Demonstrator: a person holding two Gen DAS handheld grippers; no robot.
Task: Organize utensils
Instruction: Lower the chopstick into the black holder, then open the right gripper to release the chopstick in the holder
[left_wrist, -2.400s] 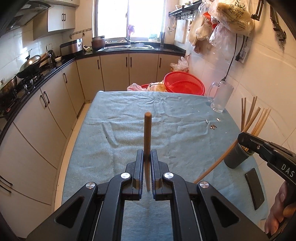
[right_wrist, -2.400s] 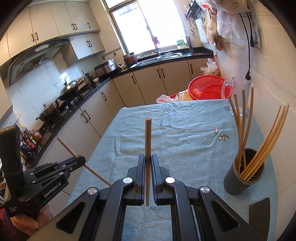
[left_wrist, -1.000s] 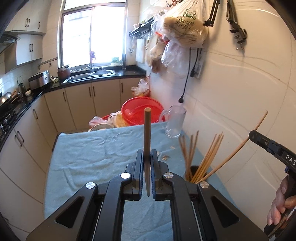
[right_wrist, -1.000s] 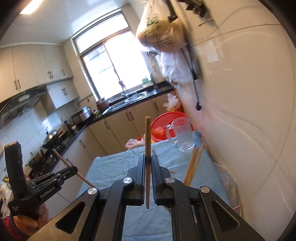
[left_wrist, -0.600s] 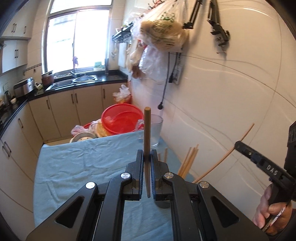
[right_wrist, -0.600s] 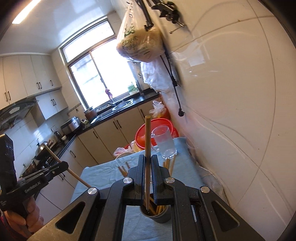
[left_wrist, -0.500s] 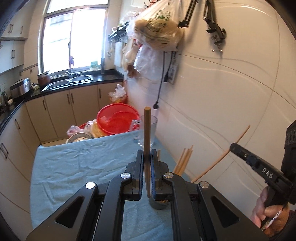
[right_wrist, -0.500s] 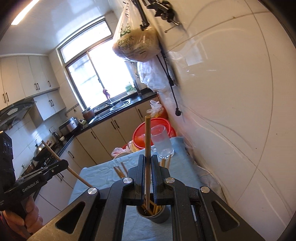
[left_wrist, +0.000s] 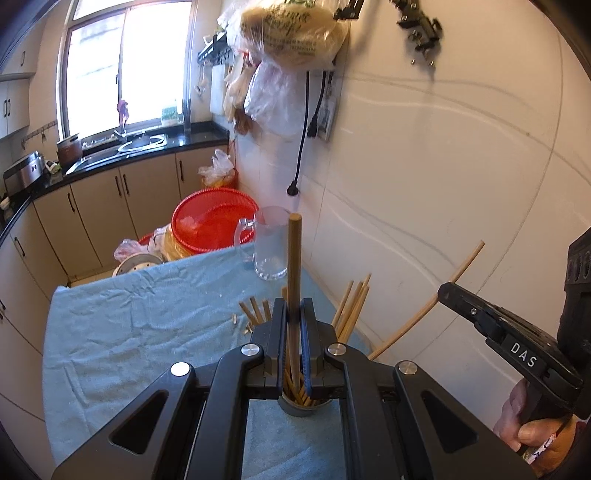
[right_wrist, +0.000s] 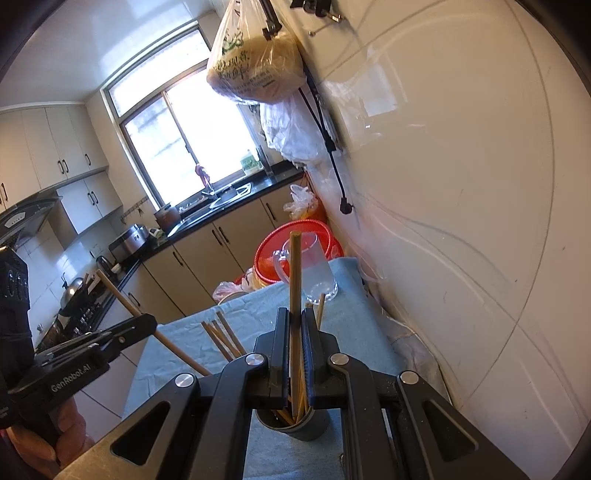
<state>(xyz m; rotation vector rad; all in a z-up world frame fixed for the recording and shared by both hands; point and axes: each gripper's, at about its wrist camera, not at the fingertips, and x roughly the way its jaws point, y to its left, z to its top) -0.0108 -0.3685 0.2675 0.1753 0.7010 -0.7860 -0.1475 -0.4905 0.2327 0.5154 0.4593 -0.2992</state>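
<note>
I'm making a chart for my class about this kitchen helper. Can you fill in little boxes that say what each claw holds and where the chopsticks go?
left claw: shut on one chopstick
right claw: shut on another chopstick
where chopsticks go: grey cup, already holding several
claw position: both above the cup, chopstick tips pointing down into it
table cover: blue cloth
nearby: clear glass mug, red basket
</note>
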